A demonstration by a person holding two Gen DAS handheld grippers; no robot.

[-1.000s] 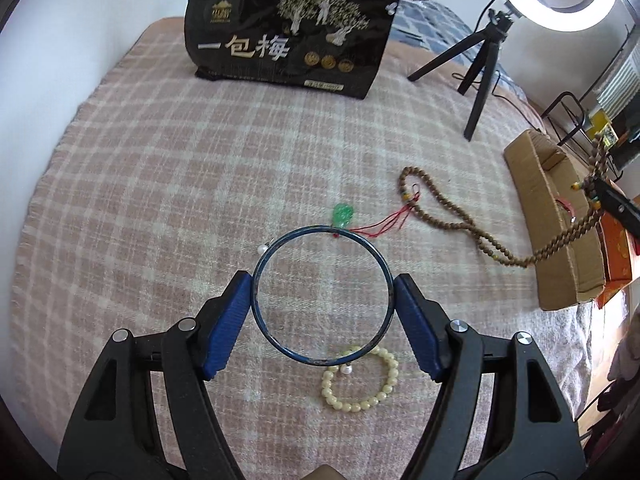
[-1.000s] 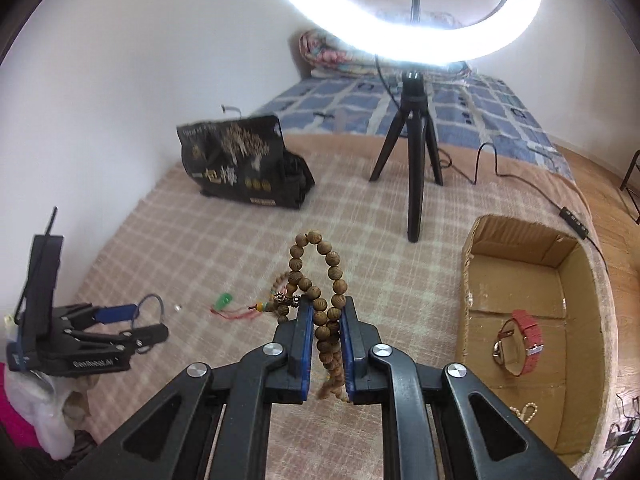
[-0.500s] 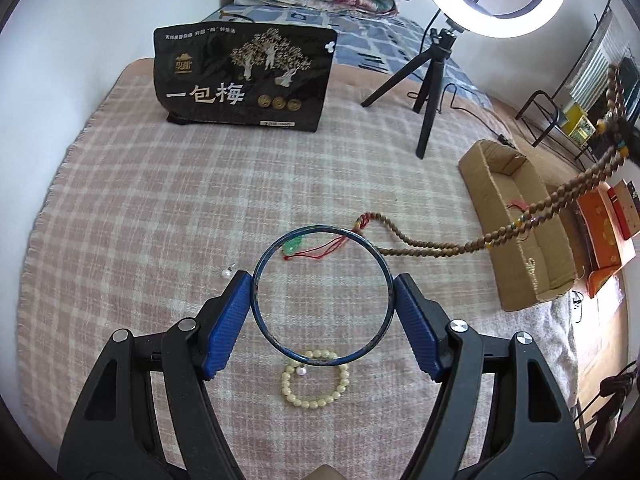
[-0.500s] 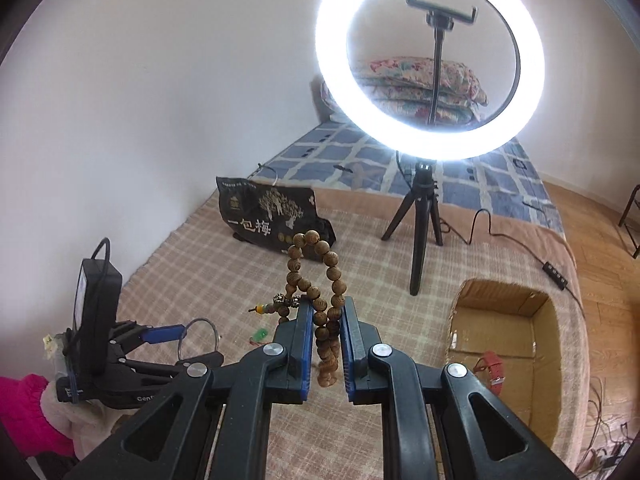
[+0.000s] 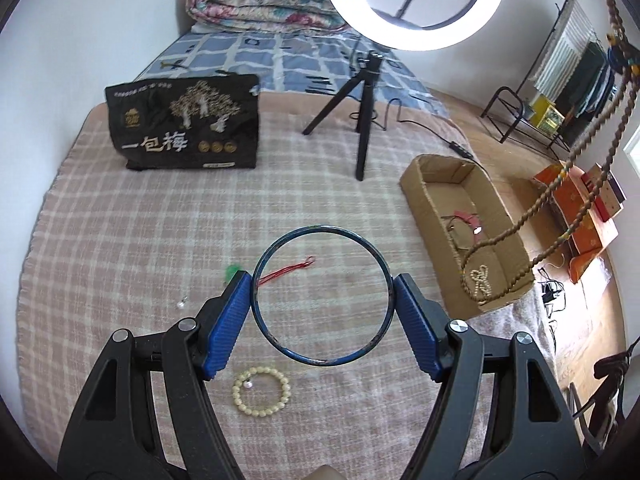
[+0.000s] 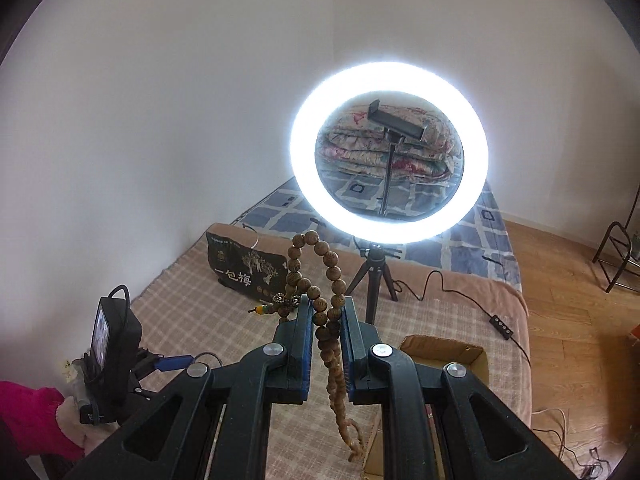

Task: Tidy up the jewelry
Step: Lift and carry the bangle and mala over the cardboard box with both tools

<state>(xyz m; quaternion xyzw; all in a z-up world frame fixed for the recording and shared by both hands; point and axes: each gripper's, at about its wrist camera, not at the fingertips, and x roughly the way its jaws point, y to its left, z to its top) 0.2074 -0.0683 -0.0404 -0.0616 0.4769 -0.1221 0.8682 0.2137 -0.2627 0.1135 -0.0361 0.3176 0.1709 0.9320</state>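
My left gripper [image 5: 322, 298] is shut on a dark blue bangle [image 5: 320, 230], held above the checked blanket [image 5: 120, 240]. My right gripper [image 6: 325, 312] is shut on a long brown wooden bead necklace [image 6: 320, 320]. It is raised high, and the necklace's loop [image 5: 516, 232] hangs down over the cardboard box [image 5: 432, 168]. The box holds a red watch [image 5: 466, 220] and a pale bead chain [image 5: 480, 280]. On the blanket lie a cream bead bracelet [image 5: 262, 390], a green pendant on a red cord [image 5: 232, 272] and a small pearl earring [image 5: 182, 303].
A black snack bag [image 5: 184, 134] stands at the back of the blanket. A ring light [image 6: 390, 152] on a black tripod [image 5: 362, 120] stands beside the box, its cable trailing right. An orange box [image 5: 580, 216] sits on the floor beyond the bed edge.
My right gripper has risen, lifting the wooden necklace off the blanket until its loop hangs over the box. My left gripper has risen and tilted back with the bangle.
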